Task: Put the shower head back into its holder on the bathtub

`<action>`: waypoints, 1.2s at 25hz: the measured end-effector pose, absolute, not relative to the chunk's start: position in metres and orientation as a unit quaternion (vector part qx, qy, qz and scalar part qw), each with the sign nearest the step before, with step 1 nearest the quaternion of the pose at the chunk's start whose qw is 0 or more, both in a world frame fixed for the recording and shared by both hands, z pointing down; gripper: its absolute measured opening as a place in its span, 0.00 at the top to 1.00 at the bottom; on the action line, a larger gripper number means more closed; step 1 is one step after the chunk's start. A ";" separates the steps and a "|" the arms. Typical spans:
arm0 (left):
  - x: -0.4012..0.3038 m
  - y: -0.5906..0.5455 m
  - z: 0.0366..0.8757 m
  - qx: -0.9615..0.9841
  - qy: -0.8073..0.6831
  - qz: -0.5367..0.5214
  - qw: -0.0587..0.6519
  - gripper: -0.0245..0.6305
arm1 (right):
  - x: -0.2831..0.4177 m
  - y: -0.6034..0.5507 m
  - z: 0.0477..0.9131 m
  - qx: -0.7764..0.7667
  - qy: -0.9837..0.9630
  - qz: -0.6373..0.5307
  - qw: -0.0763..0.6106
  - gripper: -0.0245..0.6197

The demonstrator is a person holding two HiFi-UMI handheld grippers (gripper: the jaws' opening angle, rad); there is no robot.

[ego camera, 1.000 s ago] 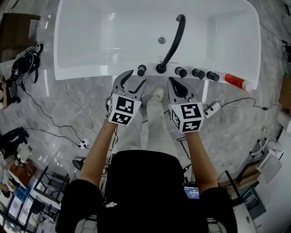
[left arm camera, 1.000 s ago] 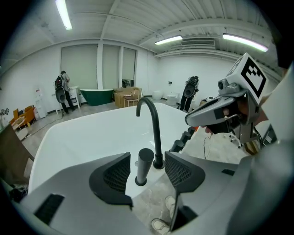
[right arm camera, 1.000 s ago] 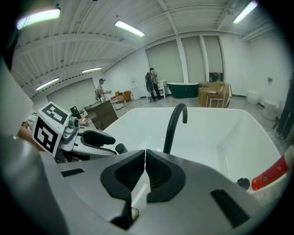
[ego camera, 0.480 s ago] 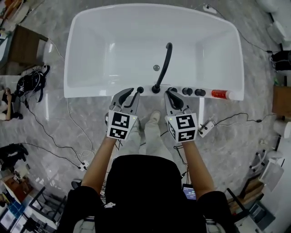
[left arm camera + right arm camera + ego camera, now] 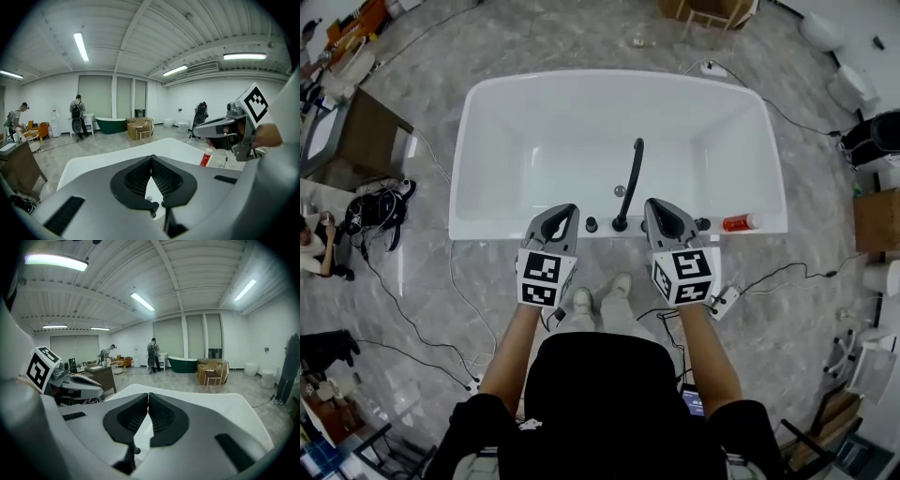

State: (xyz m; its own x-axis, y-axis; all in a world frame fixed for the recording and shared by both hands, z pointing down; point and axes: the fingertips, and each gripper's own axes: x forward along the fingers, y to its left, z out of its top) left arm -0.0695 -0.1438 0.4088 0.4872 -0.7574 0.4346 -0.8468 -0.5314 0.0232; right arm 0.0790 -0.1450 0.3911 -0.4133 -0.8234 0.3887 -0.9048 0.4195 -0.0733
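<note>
A white bathtub (image 5: 487, 169) lies below me in the head view. The long black shower head (image 5: 630, 178) rises from the near rim and leans over the basin, with black knobs (image 5: 591, 225) beside its base. My left gripper (image 5: 562, 214) hangs above the rim left of it, jaws shut and empty. My right gripper (image 5: 661, 208) hangs to its right, also shut and empty. Neither touches the shower head. The left gripper (image 5: 151, 157) and the right gripper (image 5: 148, 394) show closed tips in their own views, over the tub's white rim (image 5: 93, 157).
A red-capped bottle (image 5: 736, 223) lies on the rim at the right. Cables and a power strip (image 5: 724, 300) run over the marble floor. A wooden table (image 5: 356, 141) and a black bag (image 5: 375, 211) stand left. People stand far back by a green tub (image 5: 183, 363).
Both grippers have risen away from the tub rim, and the tub looks smaller. The left jaws went from wide open to shut. The right jaws stayed shut.
</note>
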 end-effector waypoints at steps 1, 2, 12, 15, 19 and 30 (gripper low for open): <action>-0.068 -0.143 0.397 0.857 -0.469 0.183 0.111 0.94 | 0.080 -0.145 0.381 0.522 -0.831 0.132 0.141 0.93; -0.066 -0.141 0.386 0.860 -0.466 0.179 0.107 0.94 | 0.080 -0.144 0.371 0.523 -0.832 0.126 0.134 0.93; -0.049 -0.131 0.296 0.881 -0.455 0.117 0.050 0.94 | 0.080 -0.134 0.288 0.536 -0.838 0.060 0.084 0.93; -0.049 -0.130 0.275 0.884 -0.455 0.106 0.028 0.94 | 0.080 -0.132 0.270 0.540 -0.837 0.046 0.075 0.93; -0.041 -0.128 0.248 0.888 -0.453 0.083 0.015 0.94 | 0.087 -0.129 0.247 0.546 -0.835 0.026 0.061 0.93; -0.035 -0.116 0.216 0.891 -0.450 0.060 -0.009 0.94 | 0.095 -0.115 0.222 0.554 -0.831 0.001 0.047 0.93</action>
